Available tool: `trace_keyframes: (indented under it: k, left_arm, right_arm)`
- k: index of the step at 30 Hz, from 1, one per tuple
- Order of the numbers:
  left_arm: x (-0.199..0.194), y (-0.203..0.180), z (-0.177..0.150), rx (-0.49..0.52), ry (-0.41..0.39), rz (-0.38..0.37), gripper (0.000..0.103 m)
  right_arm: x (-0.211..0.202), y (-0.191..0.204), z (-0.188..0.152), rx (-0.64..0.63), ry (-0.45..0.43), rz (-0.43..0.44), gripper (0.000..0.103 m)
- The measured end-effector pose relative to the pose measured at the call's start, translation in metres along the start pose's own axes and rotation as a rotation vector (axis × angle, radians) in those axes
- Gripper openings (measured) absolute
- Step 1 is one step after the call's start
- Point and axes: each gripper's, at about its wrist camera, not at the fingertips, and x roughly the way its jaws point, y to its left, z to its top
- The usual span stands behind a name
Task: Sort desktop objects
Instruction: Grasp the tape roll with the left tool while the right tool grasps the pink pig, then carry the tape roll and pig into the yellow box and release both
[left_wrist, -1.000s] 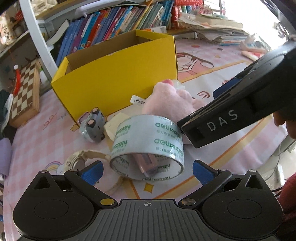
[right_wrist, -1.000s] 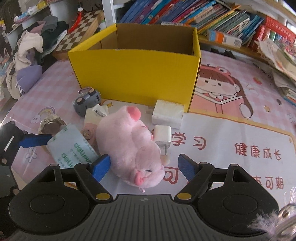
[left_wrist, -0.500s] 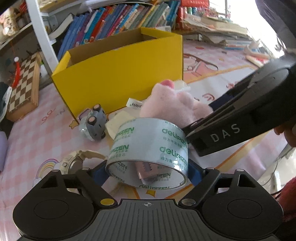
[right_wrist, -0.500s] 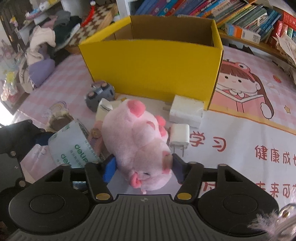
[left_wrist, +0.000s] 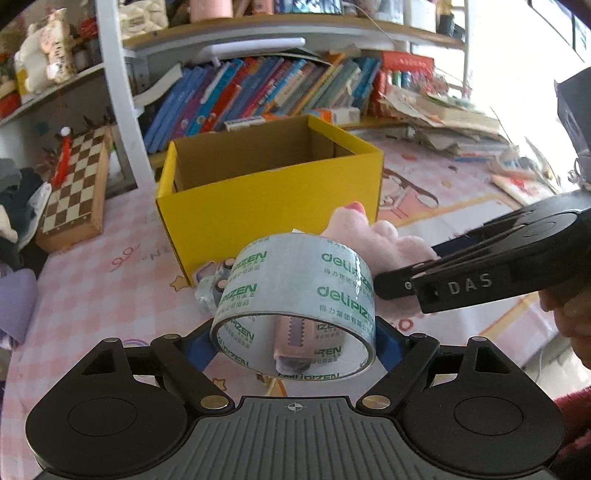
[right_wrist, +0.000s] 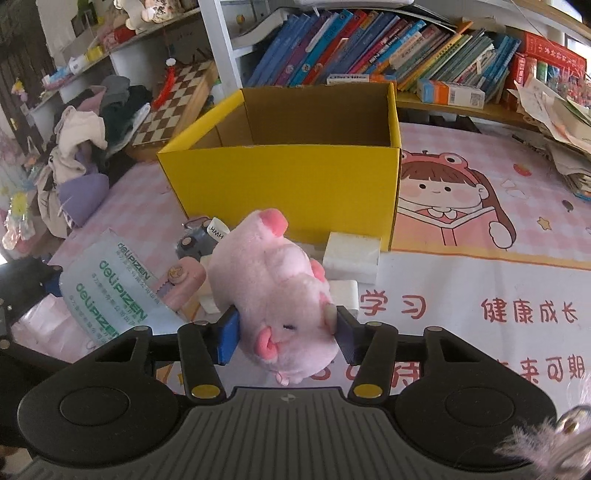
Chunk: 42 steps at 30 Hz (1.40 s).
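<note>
My left gripper (left_wrist: 293, 347) is shut on a roll of clear tape (left_wrist: 295, 291) with green lettering and holds it above the mat. The roll also shows in the right wrist view (right_wrist: 110, 284). My right gripper (right_wrist: 286, 332) is shut on a pink plush pig (right_wrist: 273, 284) and holds it lifted; the pig also shows in the left wrist view (left_wrist: 376, 240). An open, empty yellow box (right_wrist: 295, 184) stands just behind both; it also shows in the left wrist view (left_wrist: 273, 199).
A grey toy car (right_wrist: 192, 240), a pink eraser-like piece (right_wrist: 184, 280), white charger blocks (right_wrist: 352, 254) and a small white block (right_wrist: 345, 291) lie in front of the box. A chessboard (left_wrist: 74, 184) and a row of books (right_wrist: 369, 48) are behind it.
Both grippers closed, the left on the tape roll and the right on the plush pig, and lifted them off the mat toward the yellow box.
</note>
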Motion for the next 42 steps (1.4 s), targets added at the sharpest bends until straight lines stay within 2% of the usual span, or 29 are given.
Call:
trace_keyframes:
  k: [3,4,7,8,15,20,29,42]
  left_arm:
    - [0.015,0.007,0.003,0.019,0.104,-0.050,0.086]
    - [0.016,0.010,0.007,0.034,0.113,-0.068,0.086]
    - [0.009,0.005,0.023,0.191,0.066,-0.034,0.085]
    - [0.009,0.003,0.023,0.204,0.063,-0.031,0.085]
    - [0.020,-0.002,0.004,0.151,0.112,-0.075,0.085]
    - [0.010,-0.005,0.000,0.148,0.071,-0.059,0.085]
    - [0.001,0.007,0.000,0.102,0.050,-0.028,0.085]
    - [-0.009,0.010,0.013,0.102,-0.014,-0.035,0.085]
  right_arm:
    - [-0.001,-0.001,-0.002,0.017,0.004,-0.014,0.050]
    - [-0.003,0.000,-0.002,0.021,0.000,-0.016,0.050]
    - [-0.007,-0.001,-0.004,0.030,-0.014,-0.019,0.050]
    - [-0.008,-0.002,-0.005,0.035,-0.015,-0.021,0.050]
    - [-0.014,-0.004,-0.011,0.054,-0.025,-0.026,0.050]
    - [-0.019,-0.004,-0.014,0.062,-0.033,-0.031,0.050]
    - [-0.025,-0.002,-0.016,0.046,-0.044,-0.035,0.050]
    - [-0.029,-0.001,0.001,0.004,-0.087,-0.030,0.050]
